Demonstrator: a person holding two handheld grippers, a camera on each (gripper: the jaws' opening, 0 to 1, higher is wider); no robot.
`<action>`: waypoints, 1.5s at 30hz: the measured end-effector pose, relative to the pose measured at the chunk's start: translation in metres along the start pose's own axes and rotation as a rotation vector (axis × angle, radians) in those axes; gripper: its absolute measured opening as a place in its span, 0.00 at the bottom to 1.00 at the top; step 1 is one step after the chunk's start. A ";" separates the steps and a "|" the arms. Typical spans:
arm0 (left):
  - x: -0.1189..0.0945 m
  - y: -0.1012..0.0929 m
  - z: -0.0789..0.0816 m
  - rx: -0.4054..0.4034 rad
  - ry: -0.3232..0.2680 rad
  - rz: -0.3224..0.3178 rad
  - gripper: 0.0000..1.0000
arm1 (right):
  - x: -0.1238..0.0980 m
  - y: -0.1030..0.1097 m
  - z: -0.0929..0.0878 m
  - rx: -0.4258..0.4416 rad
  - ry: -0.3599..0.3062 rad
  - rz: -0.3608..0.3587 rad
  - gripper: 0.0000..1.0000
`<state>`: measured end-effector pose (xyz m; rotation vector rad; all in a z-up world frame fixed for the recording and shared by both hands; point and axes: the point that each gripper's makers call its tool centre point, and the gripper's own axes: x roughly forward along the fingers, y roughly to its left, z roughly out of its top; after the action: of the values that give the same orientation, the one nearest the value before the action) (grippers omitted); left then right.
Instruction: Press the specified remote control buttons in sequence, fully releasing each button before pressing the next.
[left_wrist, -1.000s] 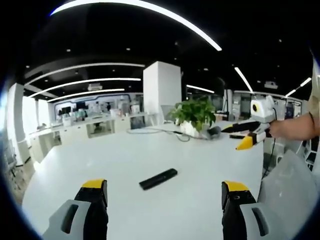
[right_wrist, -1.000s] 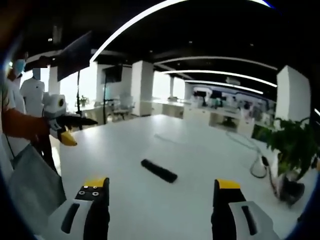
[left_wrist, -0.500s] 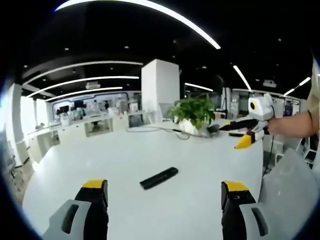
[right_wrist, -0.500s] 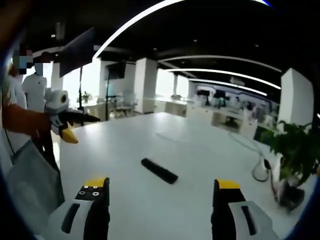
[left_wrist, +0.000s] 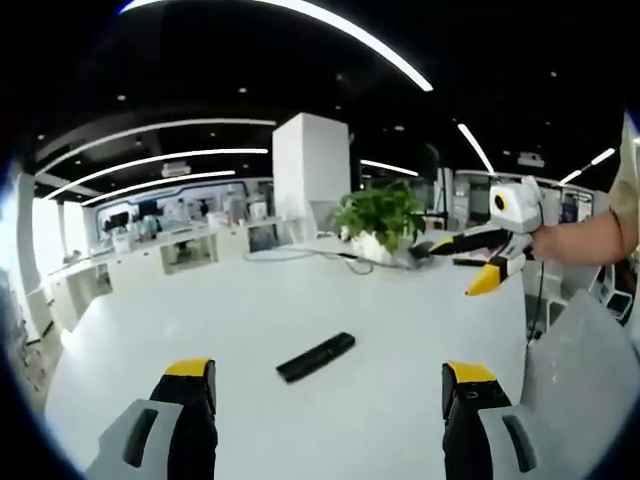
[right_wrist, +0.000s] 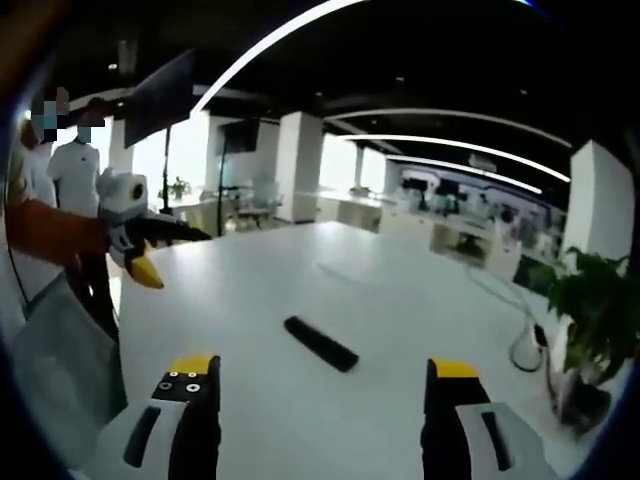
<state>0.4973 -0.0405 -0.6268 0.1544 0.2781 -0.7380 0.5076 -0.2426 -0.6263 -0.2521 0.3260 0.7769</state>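
A large white table is spreading across both views, its glossy top reflecting the ceiling lights. A slim black remote control is lying flat near the middle of it, well apart from everything else. Toward the far edge a potted green plant is standing upright, and a thin cable is trailing along the surface beside it. In the right gripper view the same remote is lying on the table, with the plant sitting at the right.
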 end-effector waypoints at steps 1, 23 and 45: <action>0.001 0.000 0.000 0.002 0.001 -0.002 0.97 | 0.001 0.000 0.000 -0.003 0.001 0.002 0.81; 0.018 0.007 -0.008 0.028 0.042 -0.048 0.96 | 0.020 0.000 -0.001 -0.039 0.037 0.060 0.79; 0.032 0.010 -0.014 0.055 0.076 -0.091 0.96 | 0.037 -0.005 -0.007 -0.060 0.072 0.106 0.76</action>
<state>0.5238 -0.0502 -0.6488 0.2239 0.3387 -0.8312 0.5340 -0.2248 -0.6463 -0.3219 0.3862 0.8841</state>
